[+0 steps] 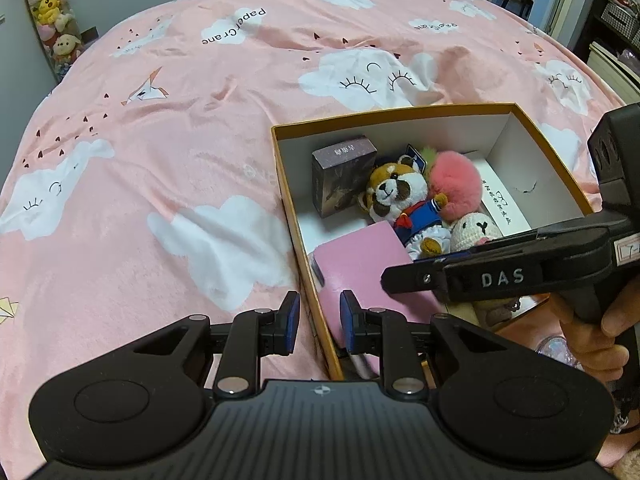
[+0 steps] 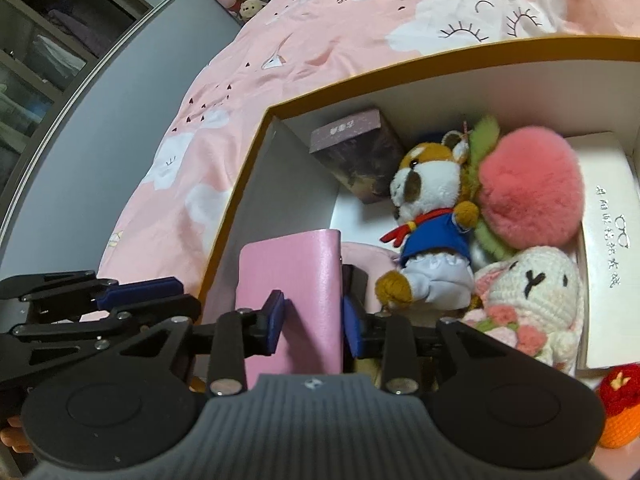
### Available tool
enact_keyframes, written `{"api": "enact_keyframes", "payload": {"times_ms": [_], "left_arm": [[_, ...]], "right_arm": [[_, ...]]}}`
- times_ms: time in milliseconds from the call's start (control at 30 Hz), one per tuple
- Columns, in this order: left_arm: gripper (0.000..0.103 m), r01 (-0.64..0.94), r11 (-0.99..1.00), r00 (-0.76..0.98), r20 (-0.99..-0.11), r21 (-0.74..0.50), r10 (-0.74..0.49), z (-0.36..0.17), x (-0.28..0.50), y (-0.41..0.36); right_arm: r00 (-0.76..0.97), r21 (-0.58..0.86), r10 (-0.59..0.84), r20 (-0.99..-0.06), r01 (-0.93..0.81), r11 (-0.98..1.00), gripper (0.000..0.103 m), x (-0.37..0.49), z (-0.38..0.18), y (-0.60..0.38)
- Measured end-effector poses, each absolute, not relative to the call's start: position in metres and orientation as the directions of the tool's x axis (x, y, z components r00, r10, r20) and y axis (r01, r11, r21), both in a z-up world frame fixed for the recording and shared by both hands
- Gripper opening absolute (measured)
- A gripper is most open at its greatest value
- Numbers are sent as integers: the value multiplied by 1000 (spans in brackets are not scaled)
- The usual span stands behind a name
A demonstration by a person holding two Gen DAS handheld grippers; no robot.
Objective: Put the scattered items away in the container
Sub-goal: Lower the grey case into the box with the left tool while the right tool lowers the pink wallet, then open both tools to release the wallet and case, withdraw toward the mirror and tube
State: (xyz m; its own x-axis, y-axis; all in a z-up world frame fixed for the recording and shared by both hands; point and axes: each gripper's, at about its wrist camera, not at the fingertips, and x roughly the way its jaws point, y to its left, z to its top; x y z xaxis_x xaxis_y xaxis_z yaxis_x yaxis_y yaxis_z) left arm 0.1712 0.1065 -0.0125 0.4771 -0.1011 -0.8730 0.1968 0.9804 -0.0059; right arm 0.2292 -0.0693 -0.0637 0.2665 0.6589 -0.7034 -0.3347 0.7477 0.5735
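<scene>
In the box, three plush toys — right tongs gripping one pink wallet.

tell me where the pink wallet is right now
The pink wallet is inside the box, at its near left corner in the right wrist view, clamped in the right gripper just left of the raccoon plush.

Soft, even indoor light falls across the pink cloud-print bedspread, casting only faint shadows inside the open orange-rimmed cardboard box. No glare shows. Fisheye distortion bows the bed's far edge and bends the box walls ahead of each gripper. The flat pink case, just ahead of the right gripper, is smeared with blur in the left wrist view.
</scene>
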Motion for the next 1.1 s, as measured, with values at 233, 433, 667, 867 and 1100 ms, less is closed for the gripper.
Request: {"api": "enact_keyframes", "payload": {"times_ms": [233, 433, 667, 867, 1100], "left_arm": [[25, 194, 981, 478, -873, -6, -99, -13, 170, 105], [27, 192, 981, 495, -864, 1, -96, -7, 163, 103], [32, 211, 977, 543, -832, 3, -115, 9, 147, 94], [33, 243, 970, 588, -799, 24, -128, 24, 124, 81], [34, 300, 954, 633, -752, 18, -185, 31, 85, 65]], "right_arm": [[263, 565, 652, -711, -338, 753, 34, 226, -64, -71], [319, 494, 627, -711, -409, 768, 38, 217, -50, -68], [436, 354, 611, -661, -537, 765, 56, 190, -16, -73], [517, 266, 622, -589, -603, 752, 65, 161, 7, -94], [551, 230, 651, -522, -644, 729, 66, 127, 24, -132]]}}
